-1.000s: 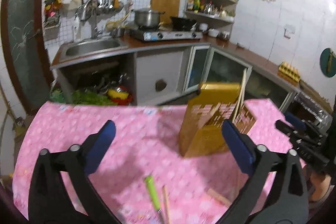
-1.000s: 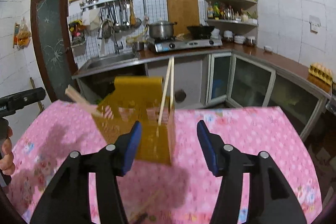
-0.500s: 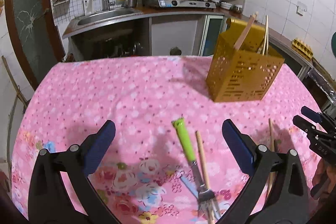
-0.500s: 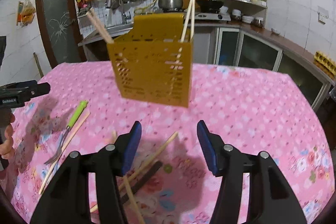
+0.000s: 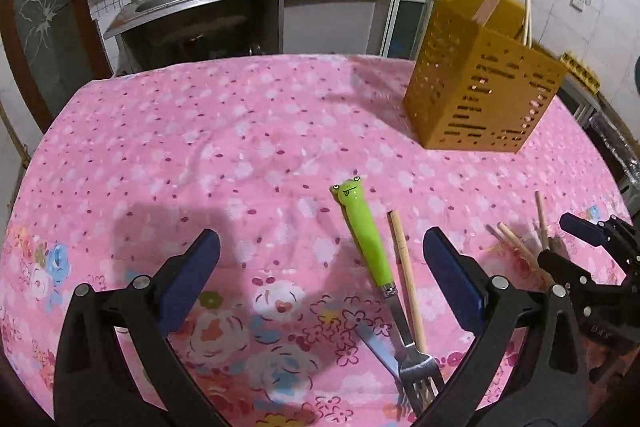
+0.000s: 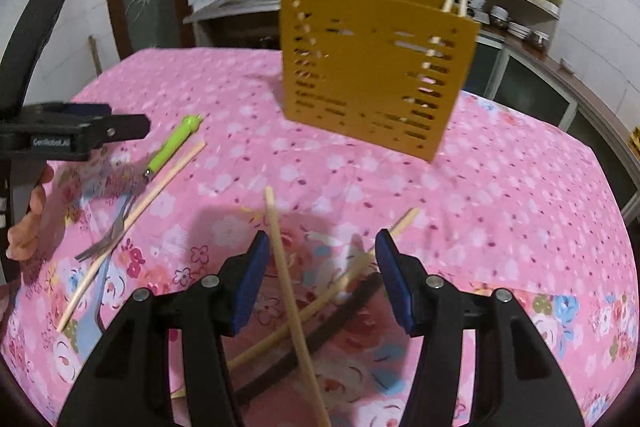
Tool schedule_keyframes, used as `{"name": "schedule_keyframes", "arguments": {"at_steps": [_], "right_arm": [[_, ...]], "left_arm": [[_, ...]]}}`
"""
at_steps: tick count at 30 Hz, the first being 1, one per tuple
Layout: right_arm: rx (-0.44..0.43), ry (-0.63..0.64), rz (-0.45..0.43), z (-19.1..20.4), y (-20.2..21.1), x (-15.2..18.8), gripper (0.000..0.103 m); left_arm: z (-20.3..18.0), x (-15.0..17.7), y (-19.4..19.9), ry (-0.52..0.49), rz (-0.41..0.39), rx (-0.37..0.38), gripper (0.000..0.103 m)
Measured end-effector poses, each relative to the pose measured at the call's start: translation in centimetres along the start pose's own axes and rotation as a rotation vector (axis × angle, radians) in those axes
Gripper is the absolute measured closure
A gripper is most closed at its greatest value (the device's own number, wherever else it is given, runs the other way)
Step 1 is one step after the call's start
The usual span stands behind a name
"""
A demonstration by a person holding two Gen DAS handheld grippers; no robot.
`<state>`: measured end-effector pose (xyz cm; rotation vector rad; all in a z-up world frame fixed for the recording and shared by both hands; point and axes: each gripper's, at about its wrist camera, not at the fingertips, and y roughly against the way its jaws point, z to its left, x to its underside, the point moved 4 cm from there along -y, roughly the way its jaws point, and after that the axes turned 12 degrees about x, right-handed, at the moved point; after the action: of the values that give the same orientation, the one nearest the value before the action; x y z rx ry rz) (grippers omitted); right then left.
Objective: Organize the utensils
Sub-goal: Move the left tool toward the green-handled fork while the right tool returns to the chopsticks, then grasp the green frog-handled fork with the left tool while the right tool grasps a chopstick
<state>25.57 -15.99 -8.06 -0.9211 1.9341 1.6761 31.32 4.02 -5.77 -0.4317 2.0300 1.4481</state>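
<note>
Now that both wide-open, empty tools, left tool (image 5: 320,277) and right tool (image 6: 318,277), have dropped low near the yellow holder (image 6: 372,67), the loose chopsticks (image 6: 292,299) and green fork (image 5: 366,245) can be picked up.

Both grippers – left gripper (image 5: 320,255), right gripper (image 6: 320,279) – are black, with blue pads (image 6: 250,281), silver screws, and bare skin behind.

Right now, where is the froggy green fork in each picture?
Left wrist: the fork lies low and right of centre, between the left gripper fingers, beside a chopstick.
Right wrist: the fork is at far left.
Shared landmark: the yellow holder.
</note>
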Motion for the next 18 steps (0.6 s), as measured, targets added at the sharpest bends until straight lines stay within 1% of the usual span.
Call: {"name": "schedule_keyframes", "arguments": {"at_steps": [2, 6, 7, 8, 9, 10, 11, 13, 15, 16, 18], "right_arm": [[-0.005, 0.020, 0.012, 0.5, -0.4, 0.0, 0.048], [-0.009, 0.058, 0.026, 1.6, -1.2, 0.1, 0.050], [-0.010, 0.059, 0.027, 1.8, -1.4, 0.1, 0.053], [-0.015, 0.058, 0.033, 1.9, -1.6, 0.1, 0.057], [-0.020, 0.056, 0.039, 1.9, -1.8, 0.0, 0.065], [-0.021, 0.050, 0.043, 1.8, -2.0, 0.0, 0.069], [-0.022, 0.042, 0.043, 1.7, -2.1, -0.1, 0.072], [-0.022, 0.028, 0.048, 1.4, -2.3, -0.3, 0.086], [-0.022, 0.011, 0.062, 1.0, -2.5, -0.5, 0.087], [-0.020, 0.007, 0.066, 1.0, -2.7, -0.7, 0.088], [-0.010, 0.002, 0.082, 0.8, -3.1, -0.9, 0.088]], "left_arm": [[0.0, -0.1, -0.4, 0.001, 0.014, -0.009, 0.005], [0.3, -0.3, -1.8, 0.037, 0.057, 0.029, 0.006], [0.3, -0.3, -2.0, 0.040, 0.062, 0.026, 0.008], [0.3, -0.3, -2.2, 0.041, 0.066, 0.020, 0.011], [0.3, -0.4, -2.4, 0.038, 0.068, 0.012, 0.016], [0.3, -0.4, -2.6, 0.033, 0.068, 0.008, 0.018], [0.2, -0.5, -2.7, 0.028, 0.069, 0.005, 0.022], [0.1, -0.6, -3.1, 0.024, 0.079, 0.009, 0.030], [-0.2, -0.8, -3.5, 0.018, 0.094, 0.024, 0.042], [-0.2, -0.9, -3.6, 0.017, 0.098, 0.026, 0.044], [-0.4, -1.1, -4.0, 0.016, 0.113, 0.047, 0.060]]}}
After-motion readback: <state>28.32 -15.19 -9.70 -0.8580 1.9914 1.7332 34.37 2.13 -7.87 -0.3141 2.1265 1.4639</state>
